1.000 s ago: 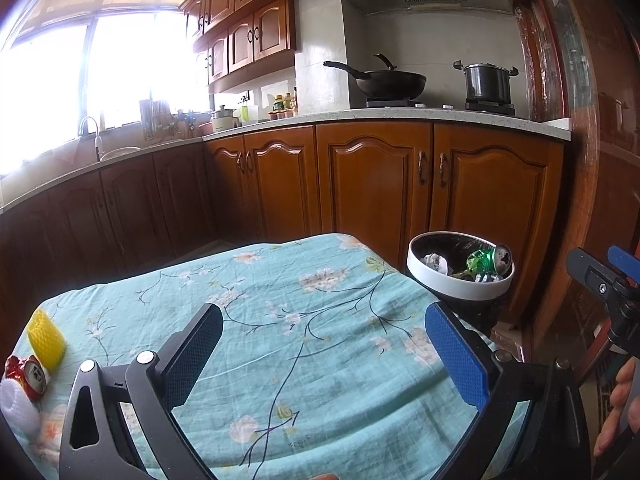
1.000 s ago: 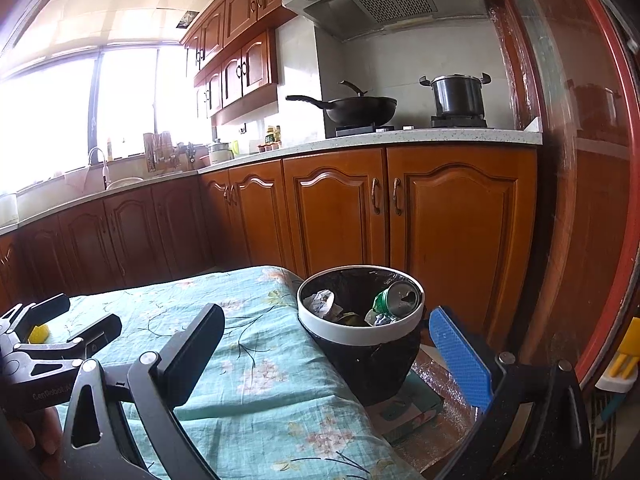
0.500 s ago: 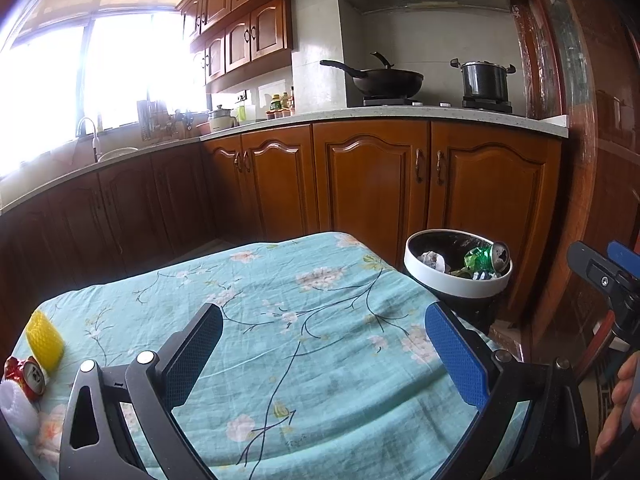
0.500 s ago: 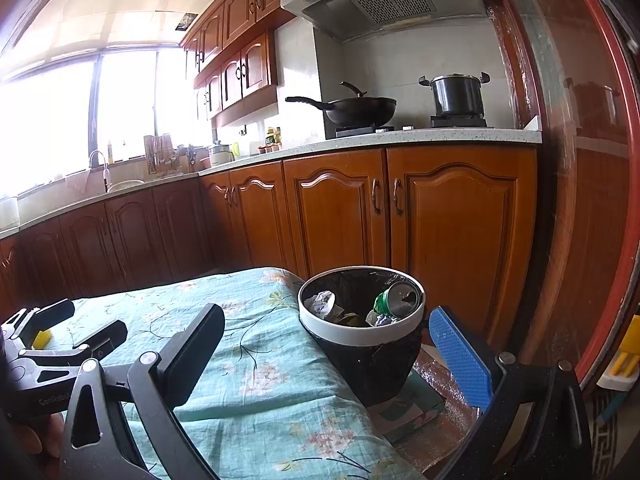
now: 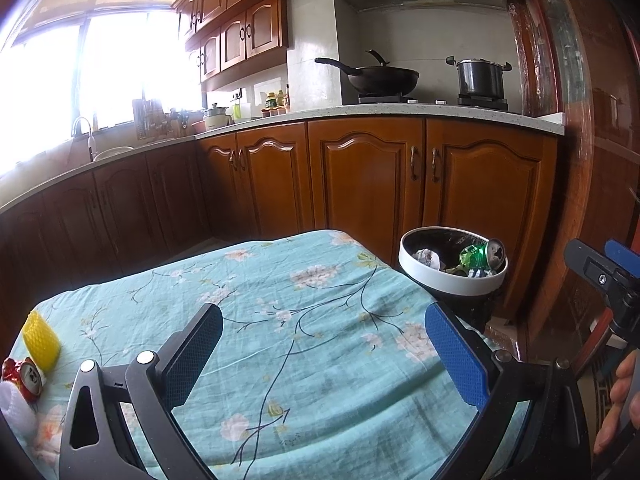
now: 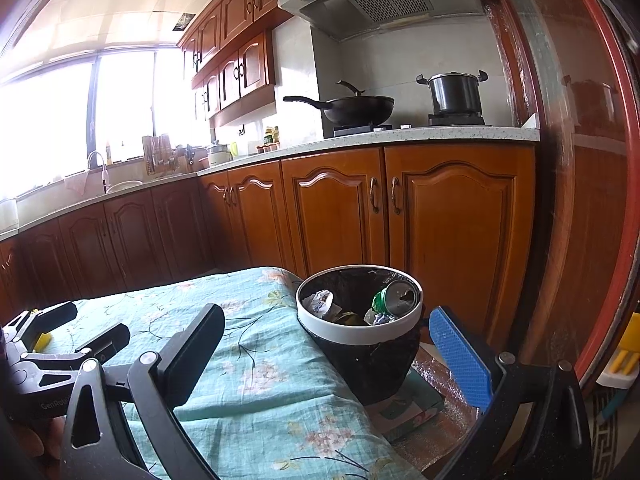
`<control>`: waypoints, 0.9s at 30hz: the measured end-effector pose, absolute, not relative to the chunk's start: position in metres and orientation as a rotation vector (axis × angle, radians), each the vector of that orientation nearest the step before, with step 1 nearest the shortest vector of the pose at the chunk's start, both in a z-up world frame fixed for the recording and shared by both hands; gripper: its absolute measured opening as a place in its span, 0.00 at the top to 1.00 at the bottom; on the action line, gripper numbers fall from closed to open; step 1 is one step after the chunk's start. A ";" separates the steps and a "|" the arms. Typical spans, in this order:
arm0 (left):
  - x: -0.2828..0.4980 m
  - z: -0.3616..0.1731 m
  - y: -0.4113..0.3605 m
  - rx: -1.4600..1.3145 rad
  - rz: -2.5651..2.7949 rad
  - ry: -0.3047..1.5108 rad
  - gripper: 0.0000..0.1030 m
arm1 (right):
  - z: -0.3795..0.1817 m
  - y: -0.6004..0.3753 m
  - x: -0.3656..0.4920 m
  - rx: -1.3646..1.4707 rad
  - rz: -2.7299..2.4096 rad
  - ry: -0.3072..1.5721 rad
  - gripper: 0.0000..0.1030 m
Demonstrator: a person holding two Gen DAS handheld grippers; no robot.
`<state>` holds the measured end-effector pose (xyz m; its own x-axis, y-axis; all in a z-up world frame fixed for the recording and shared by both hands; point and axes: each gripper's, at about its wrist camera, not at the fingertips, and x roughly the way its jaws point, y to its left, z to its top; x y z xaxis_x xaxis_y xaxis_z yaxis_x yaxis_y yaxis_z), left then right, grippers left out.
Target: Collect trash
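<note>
A black bin with a white rim [image 5: 452, 285] [image 6: 360, 330] stands just off the table's right edge; a green can [image 6: 394, 298] and crumpled paper [image 6: 319, 301] lie inside. On the table's far left lie a yellow foam net [image 5: 40, 340], a crushed red can [image 5: 24, 374] and a white foam piece [image 5: 14, 404]. My left gripper [image 5: 324, 354] is open over the teal floral cloth [image 5: 280, 320], holding nothing. My right gripper [image 6: 326, 354] is open and empty, hanging before the bin.
Wooden kitchen cabinets [image 5: 360, 176] run behind the table, with a wok [image 5: 380, 76] and pot [image 5: 480, 76] on the stove. A red door frame [image 6: 580, 200] stands at right. A patterned box [image 6: 404, 408] lies under the bin.
Both views have shifted slightly; the left gripper has drifted a little, and both grippers remain open and empty.
</note>
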<state>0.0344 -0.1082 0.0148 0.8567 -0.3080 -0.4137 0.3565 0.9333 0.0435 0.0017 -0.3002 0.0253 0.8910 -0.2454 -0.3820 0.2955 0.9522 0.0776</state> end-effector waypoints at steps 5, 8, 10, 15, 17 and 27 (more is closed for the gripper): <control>0.035 0.015 -0.108 0.120 -0.354 0.416 0.01 | 0.025 -0.301 0.002 0.138 -0.281 0.381 0.00; 0.033 0.016 -0.109 0.122 -0.352 0.414 0.01 | 0.024 -0.301 0.002 0.141 -0.282 0.384 0.00; 0.033 0.016 -0.109 0.122 -0.351 0.414 0.01 | 0.024 -0.301 0.001 0.143 -0.282 0.384 0.00; 0.033 0.016 -0.110 0.123 -0.350 0.419 0.01 | 0.025 -0.301 0.001 0.144 -0.280 0.384 0.00; 0.034 0.016 -0.110 0.122 -0.351 0.421 0.01 | 0.024 -0.301 0.001 0.145 -0.280 0.384 0.00; 0.036 0.016 -0.111 0.125 -0.353 0.427 0.01 | 0.024 -0.302 0.003 0.151 -0.276 0.388 0.00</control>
